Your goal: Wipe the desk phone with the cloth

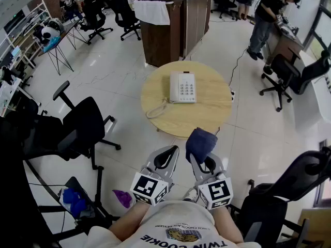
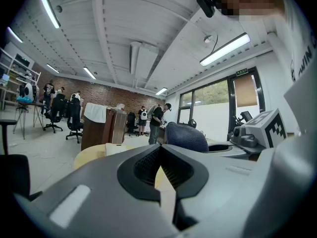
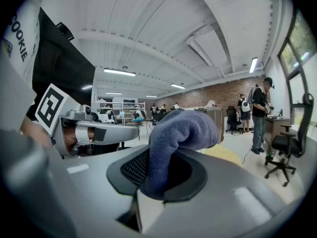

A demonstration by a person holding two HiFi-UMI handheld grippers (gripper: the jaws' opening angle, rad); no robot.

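Note:
A white desk phone (image 1: 182, 87) with a coiled cord lies on the round wooden table (image 1: 207, 115), a little past its middle. My right gripper (image 1: 202, 156) is shut on a dark blue cloth (image 1: 200, 143), which bulges up out of its jaws (image 3: 178, 133); it hovers just short of the table's near edge. Beside it on the left, my left gripper (image 1: 164, 157) is shut with nothing between its jaws (image 2: 159, 160). In the left gripper view the cloth (image 2: 185, 135) shows to the right, with the table's top (image 2: 94, 155) beyond.
A black office chair (image 1: 83, 125) stands left of the table and another (image 1: 289, 190) at the right near me. A brown counter (image 1: 168, 25) rises behind the table. A person (image 1: 266, 14) stands at a desk at the far right. Purple scraps (image 1: 123, 197) lie on the floor.

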